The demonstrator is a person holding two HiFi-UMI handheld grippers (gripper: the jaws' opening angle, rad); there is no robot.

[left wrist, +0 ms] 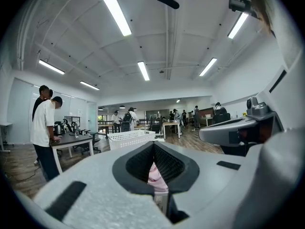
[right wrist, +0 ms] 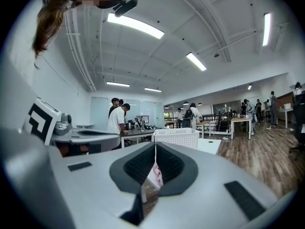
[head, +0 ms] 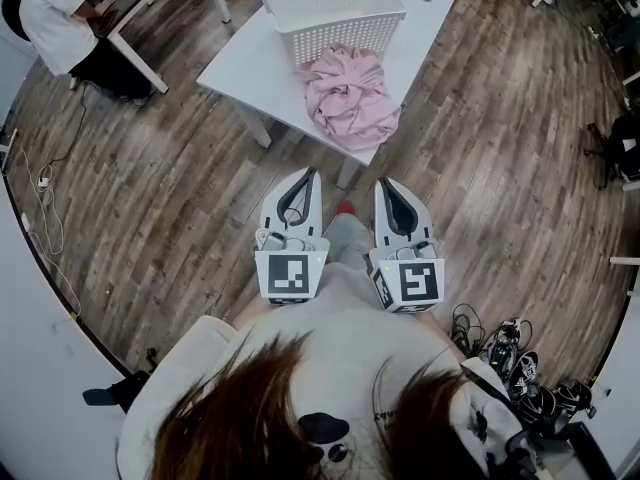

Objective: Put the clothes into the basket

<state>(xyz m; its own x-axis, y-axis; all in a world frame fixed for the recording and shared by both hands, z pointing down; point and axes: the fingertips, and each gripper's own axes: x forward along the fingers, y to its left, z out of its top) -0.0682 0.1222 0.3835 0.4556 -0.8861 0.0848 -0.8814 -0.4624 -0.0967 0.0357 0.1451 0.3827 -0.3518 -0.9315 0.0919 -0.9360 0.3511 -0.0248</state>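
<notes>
Both grippers are held level and side by side in front of us, short of the white table (head: 250, 68) and not touching it.

Left gripper (head: 305, 180): jaws pressed together, nothing between them. Through the slit behind its tips we see only a sliver of pink cloth farther off.

Right gripper (head: 388, 188): jaws likewise closed tight and empty, with the same pink sliver in its slit.

The pink clothes (head: 348, 96) lie crumpled in a heap on the table's near edge, touching the front wall of the white slatted basket (head: 330, 36). The basket stands upright just beyond them.

A person in a white shirt (head: 55, 13) stands at another table, far left.
</notes>
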